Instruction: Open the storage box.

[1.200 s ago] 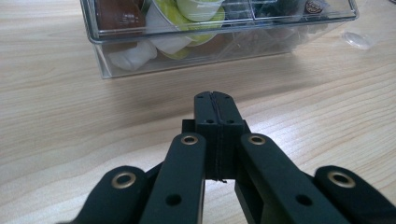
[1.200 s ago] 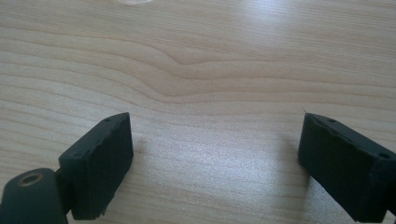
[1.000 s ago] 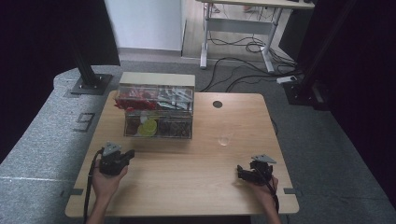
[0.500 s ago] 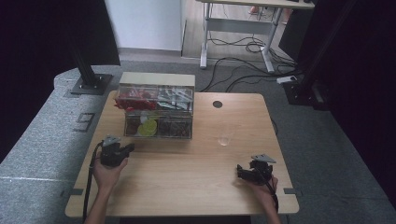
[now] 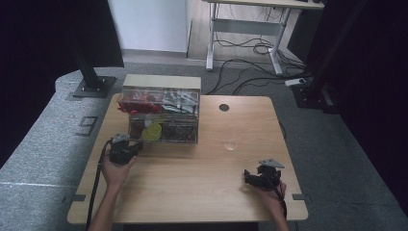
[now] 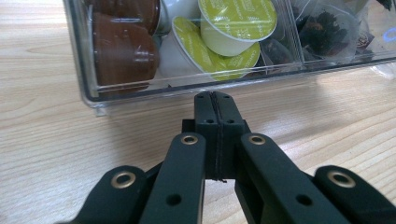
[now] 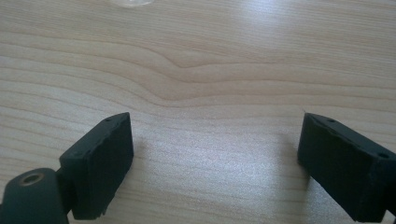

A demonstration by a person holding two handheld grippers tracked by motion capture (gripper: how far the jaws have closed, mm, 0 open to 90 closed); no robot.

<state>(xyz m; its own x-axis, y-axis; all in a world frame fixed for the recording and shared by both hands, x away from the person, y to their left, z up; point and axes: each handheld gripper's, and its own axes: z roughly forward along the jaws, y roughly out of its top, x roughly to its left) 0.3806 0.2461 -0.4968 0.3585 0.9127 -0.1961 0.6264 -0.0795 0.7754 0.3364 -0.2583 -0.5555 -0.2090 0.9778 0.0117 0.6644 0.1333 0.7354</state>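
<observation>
Left hand-held gripper (image 6: 215,105) closed and empty just before the clear box (image 6: 88,95) of pods at the desk's (image 5: 192,192) rear-left; right hand-held gripper (image 7: 215,154) open, empty; shut jaws may shove the box.

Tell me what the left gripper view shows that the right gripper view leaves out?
The left gripper view: the clear plastic organiser box, with brown capsules, green-lidded capsules and tea sachets in its compartments, just beyond the left gripper, whose jaws are shut on nothing. The right gripper view: the right gripper with jaws wide open, and the edge of a small clear cup at the top. Both share the wooden table.
</observation>
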